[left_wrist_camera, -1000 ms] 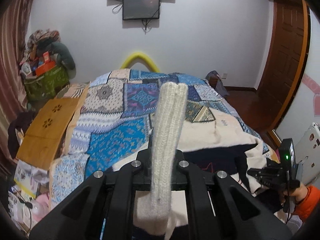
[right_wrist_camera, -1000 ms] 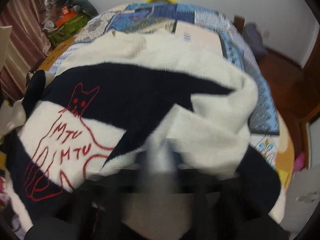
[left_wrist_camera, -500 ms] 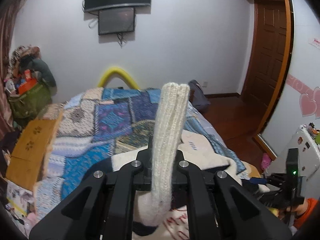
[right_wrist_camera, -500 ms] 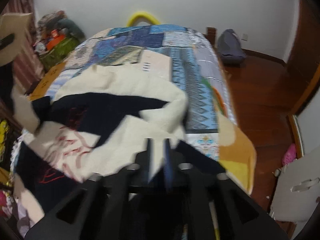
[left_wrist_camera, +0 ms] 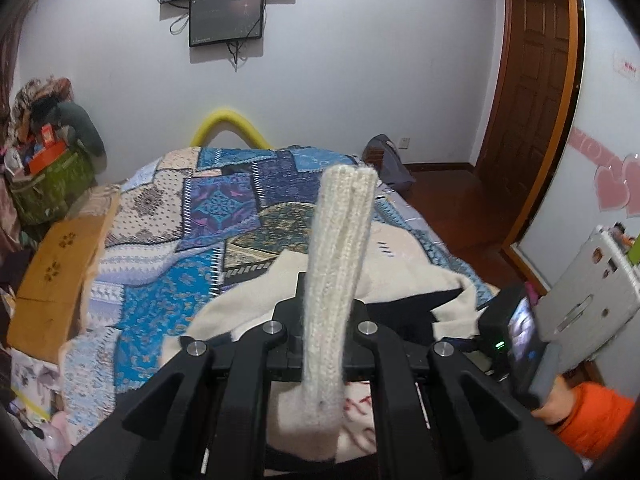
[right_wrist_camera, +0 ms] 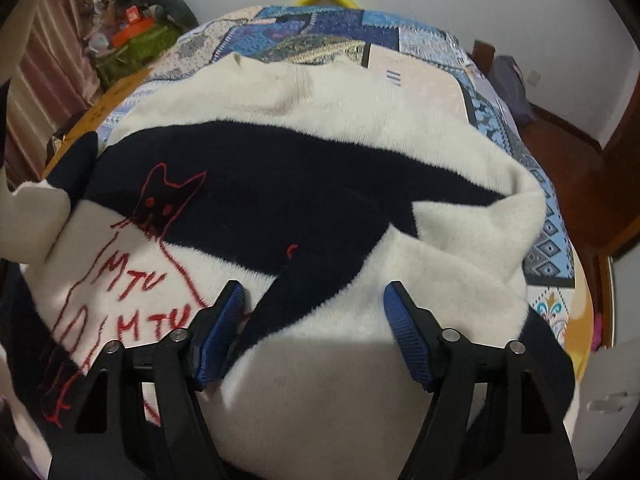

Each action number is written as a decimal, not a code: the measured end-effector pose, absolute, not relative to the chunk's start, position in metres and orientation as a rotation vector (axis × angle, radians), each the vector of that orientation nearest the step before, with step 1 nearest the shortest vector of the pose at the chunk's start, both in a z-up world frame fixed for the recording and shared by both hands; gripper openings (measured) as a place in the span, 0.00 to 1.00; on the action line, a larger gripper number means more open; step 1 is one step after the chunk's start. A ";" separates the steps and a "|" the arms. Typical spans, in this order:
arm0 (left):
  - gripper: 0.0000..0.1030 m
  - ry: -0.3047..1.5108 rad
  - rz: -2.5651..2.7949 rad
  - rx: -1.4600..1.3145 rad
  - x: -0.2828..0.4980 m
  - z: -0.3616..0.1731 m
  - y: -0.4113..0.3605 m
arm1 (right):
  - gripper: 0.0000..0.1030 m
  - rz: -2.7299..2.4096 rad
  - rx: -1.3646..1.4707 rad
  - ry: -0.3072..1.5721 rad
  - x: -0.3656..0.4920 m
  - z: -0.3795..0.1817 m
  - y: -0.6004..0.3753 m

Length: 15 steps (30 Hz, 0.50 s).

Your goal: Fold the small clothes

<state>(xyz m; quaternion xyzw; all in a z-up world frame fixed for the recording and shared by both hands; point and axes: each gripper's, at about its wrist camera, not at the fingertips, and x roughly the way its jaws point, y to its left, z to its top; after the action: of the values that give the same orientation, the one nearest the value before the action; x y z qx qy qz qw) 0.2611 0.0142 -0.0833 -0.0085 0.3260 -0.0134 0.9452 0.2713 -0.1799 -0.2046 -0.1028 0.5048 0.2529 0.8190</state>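
A cream and navy sweater [right_wrist_camera: 320, 160] with a red cat drawing and "MTU" letters lies spread on the bed. My right gripper [right_wrist_camera: 313, 288] hovers just over its near cream part, jaws opening. The blue pads [right_wrist_camera: 222, 320] stand apart and press on nothing. In the left wrist view my left gripper [left_wrist_camera: 324, 304] is shut on the sweater's cream knitted cuff [left_wrist_camera: 340, 240], which sticks up between the fingers. The rest of the sweater [left_wrist_camera: 400, 280] lies below. The right gripper's body [left_wrist_camera: 516, 340] shows at the right, held by a hand with an orange sleeve [left_wrist_camera: 592, 416].
A patchwork quilt [left_wrist_camera: 180, 240] covers the bed. A brown cardboard box [left_wrist_camera: 56, 280] and a green bag of clutter [left_wrist_camera: 44, 188] stand at its left. A grey backpack [left_wrist_camera: 388, 156], wooden floor and door [left_wrist_camera: 528, 100] are at the right. A grey board [left_wrist_camera: 588, 292] leans nearby.
My right gripper was shut on blurred sweater fabric and now stands open over it, the fabric let go. My left gripper shifted sideways, still holding the cuff.
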 end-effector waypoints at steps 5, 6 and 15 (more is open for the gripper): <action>0.06 0.655 -0.028 -0.048 0.274 -0.074 0.017 | 0.12 0.555 -0.189 1.065 0.275 -0.180 -0.206; 0.06 0.647 -0.038 -0.067 0.278 -0.069 0.016 | 0.12 0.541 -0.184 1.046 0.275 -0.174 -0.215; 0.07 0.621 -0.168 -0.037 0.313 -0.064 -0.044 | 0.11 0.377 -0.190 0.975 0.263 -0.125 -0.305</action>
<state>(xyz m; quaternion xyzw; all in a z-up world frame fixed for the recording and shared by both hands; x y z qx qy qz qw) 0.3131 -0.0441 -0.0639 -0.0182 0.3052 -0.0824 0.9485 0.2633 -0.3051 -0.1254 -0.0906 0.4651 0.1797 0.8621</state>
